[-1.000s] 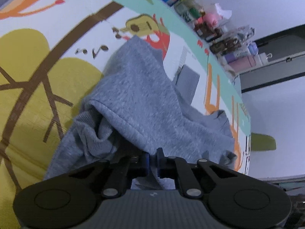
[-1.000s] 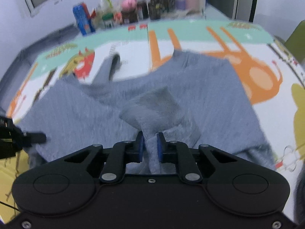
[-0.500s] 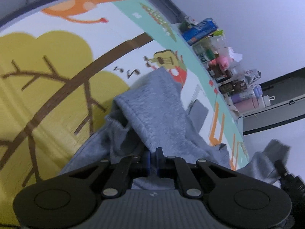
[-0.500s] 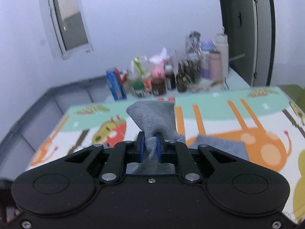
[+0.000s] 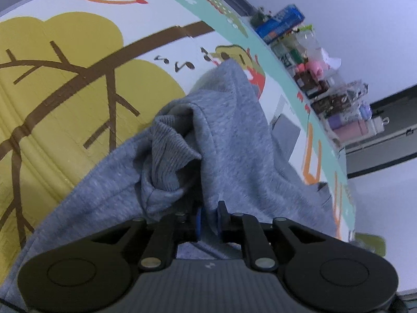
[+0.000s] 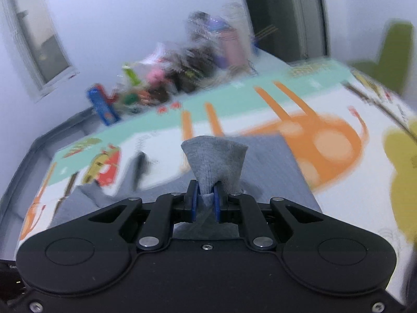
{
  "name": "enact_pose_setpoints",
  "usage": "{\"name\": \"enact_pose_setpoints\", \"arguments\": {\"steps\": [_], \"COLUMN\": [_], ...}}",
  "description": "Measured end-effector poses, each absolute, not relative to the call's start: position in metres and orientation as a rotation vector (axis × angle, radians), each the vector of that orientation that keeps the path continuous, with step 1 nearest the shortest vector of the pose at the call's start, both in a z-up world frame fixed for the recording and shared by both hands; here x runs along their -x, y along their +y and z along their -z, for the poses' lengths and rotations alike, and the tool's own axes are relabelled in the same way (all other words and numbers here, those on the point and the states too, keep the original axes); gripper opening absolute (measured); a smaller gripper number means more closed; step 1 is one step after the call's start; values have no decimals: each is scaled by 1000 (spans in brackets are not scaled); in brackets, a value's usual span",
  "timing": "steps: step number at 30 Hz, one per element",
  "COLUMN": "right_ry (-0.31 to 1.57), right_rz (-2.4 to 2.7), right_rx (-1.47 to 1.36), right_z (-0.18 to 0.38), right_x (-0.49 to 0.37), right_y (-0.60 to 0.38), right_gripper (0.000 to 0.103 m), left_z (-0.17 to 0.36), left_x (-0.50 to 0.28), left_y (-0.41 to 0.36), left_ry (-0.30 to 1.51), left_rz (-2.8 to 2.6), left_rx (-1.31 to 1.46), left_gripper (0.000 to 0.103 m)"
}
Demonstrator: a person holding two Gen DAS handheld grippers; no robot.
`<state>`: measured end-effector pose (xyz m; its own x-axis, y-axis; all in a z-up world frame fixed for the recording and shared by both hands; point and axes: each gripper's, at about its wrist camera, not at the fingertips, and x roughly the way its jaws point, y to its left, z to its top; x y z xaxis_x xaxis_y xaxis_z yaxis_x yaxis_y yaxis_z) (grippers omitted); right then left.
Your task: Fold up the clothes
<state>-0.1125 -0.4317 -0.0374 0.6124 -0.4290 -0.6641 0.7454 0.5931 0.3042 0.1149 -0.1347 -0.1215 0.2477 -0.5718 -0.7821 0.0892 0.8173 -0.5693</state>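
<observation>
A grey sweatshirt [image 5: 234, 135] lies rumpled on a picture play mat [image 5: 65, 91], its ribbed cuff or hem bunched up close in front of my left gripper [image 5: 208, 208]. The left jaws are opening, and a fold of the grey cloth still fills the narrow gap between the blue pads. In the right wrist view my right gripper [image 6: 206, 195] is shut on a bunch of the same sweatshirt [image 6: 213, 154], which fans out above the pads. More of the garment spreads flat on the mat [image 6: 338, 195] behind. The right view is blurred by motion.
Bottles, boxes and jars [image 5: 312, 78] crowd the far edge of the mat, also seen as clutter [image 6: 187, 78] in the right view. A green chair [image 6: 391, 52] stands at the right, beside a dark door [image 6: 281, 13]. A grey raised border [image 6: 52, 135] runs along the mat's left side.
The left gripper has sunk toward the mat with the cloth, and its pads stand slightly further apart. The right gripper has swung sideways with its bunch; more of the mat now shows.
</observation>
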Motion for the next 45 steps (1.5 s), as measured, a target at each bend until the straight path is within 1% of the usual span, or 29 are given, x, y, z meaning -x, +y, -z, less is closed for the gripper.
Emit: {"name": "enact_pose_setpoints", "arguments": {"steps": [3,6,7,8,13,17,19,21,23,26,31,38,42,45], "right_ry": [608,641,651,661,717,701,683,655,632,614,664,705,714,714], "right_rz": [770,787,792,798,820,820,831,849,859,833,805,796,792,791], "right_rx": [-702,-764,-780,-796,-833,-790,-764,-735,-709,-682,-703,-754,-749,-744], "right_z": [62,82,87,90,101,86,75,62,51,38,45,68,73,74], "right_x": [140,160,165,169,183,191,194,198,200,199,187,176,170,166], "right_y": [-434,-435,-434,-434,-431,-426,-425,-425,-427,-434,-447,-454,-457,-459], "right_gripper": [11,11,11,11,14,19,27,31,34,35,35,35,35,35], "left_z": [123,123,123,123,111,85,71,58,45,35,34,56,72,83], "left_x": [-114,-115,-115,-116,-116,-106,-101,-98,-96,-104,-110,-111,-121,-133], "left_y": [-140,-141,-141,-141,-136,-138,-140,-145,-150,-170,-217,-267,-288,-299], "left_ry": [1257,1268,1271,1274,1270,1186,1141,1097,1054,1028,951,815,798,820], "left_rz": [456,436,429,424,437,480,502,532,568,690,899,1055,1103,1133], "left_rx": [414,378,366,357,343,262,223,196,168,110,-126,-439,-567,-614], "left_gripper": [15,19,20,23,27,29,30,34,42,49,48,49,49,51]}}
